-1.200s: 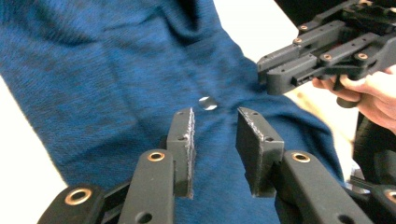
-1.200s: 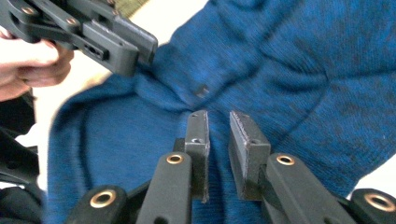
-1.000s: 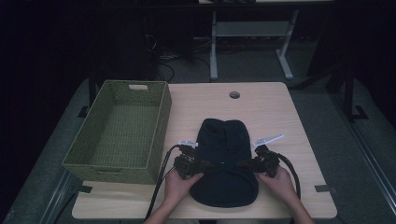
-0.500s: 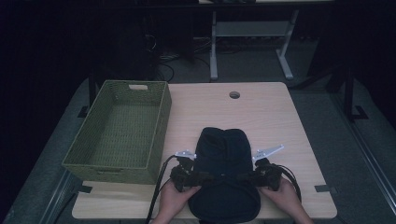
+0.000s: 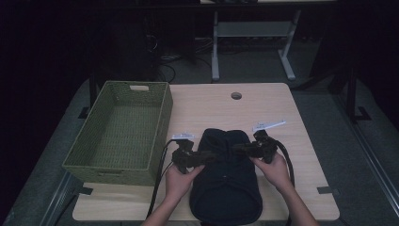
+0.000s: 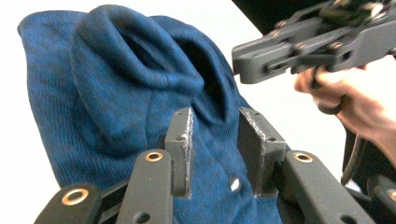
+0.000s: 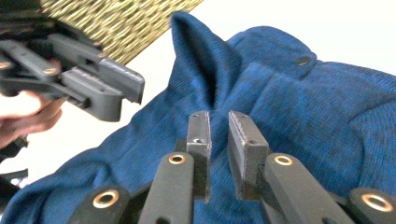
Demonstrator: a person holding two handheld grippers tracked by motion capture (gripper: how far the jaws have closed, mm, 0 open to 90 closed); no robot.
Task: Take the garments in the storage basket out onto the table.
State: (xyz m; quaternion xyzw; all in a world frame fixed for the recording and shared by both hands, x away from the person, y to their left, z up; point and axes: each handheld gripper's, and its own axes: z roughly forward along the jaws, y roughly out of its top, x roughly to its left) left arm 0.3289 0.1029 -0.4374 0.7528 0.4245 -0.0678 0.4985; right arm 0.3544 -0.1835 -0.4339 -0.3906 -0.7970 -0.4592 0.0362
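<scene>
Both grippers have lifted onto the one blue garment (image 5: 227, 176), at the table's (image 5: 207, 103) 6 o'clock. Left gripper (image 6: 215, 140) gapes wide; right gripper (image 7: 218, 140) narrow, nothing clamped. High view adds one basket (image 5: 117, 162) at 9 o'clock.

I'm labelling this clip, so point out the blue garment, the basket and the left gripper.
blue garment (image 6: 107, 107), left gripper view, its bunched knit middle.
basket (image 5: 165, 110), high view, its right wall.
left gripper (image 6: 215, 154), left gripper view, between its open jaws.
</scene>
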